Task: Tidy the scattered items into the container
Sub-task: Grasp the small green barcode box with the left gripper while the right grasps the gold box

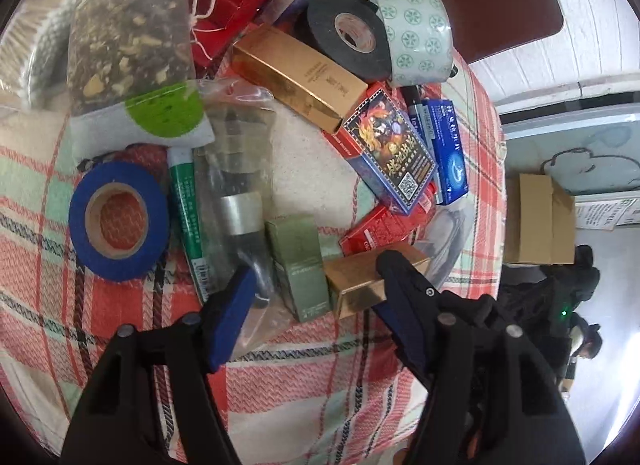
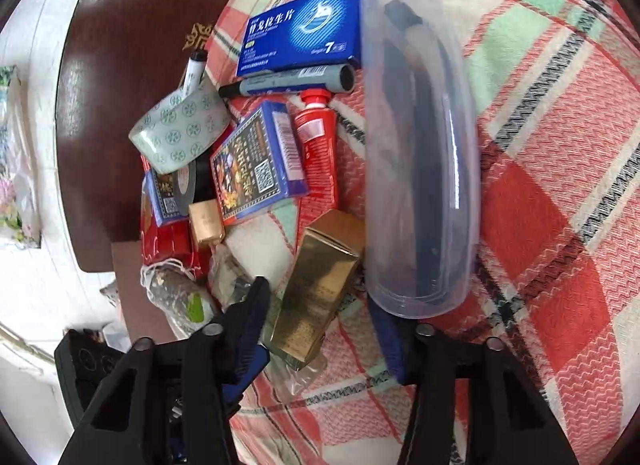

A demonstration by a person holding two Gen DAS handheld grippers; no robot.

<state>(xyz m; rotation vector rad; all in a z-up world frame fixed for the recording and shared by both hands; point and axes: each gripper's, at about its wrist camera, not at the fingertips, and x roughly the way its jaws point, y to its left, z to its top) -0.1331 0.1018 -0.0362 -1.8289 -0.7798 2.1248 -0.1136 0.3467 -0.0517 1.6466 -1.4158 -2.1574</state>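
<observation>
The cloth [image 1: 280, 393] is a plaid of coral red, mint green and cream, crossed by thin black lines. On it lie a blue tape roll [image 1: 119, 221] with a tan cardboard core, a black tape roll [image 1: 348, 35], and a pale grey-green tape roll [image 1: 416, 33] printed with darker green rosettes. Two boxes are shiny gold [image 1: 298, 79] [image 2: 316, 285]; a smaller box [image 1: 298, 265] is dull olive green. The card box [image 1: 390, 149] is blue-edged with a dark, multicoloured picture. The medicine box [image 2: 300, 31] is deep blue with white lettering. A tube [image 2: 318, 145] is red; another [image 1: 188, 213] is green with a white end. The sachet [image 1: 128, 37] looks dark brown flecked with yellow, bearing a lime-green spot. The container [image 2: 424, 145] is clear, faintly bluish plastic.
</observation>
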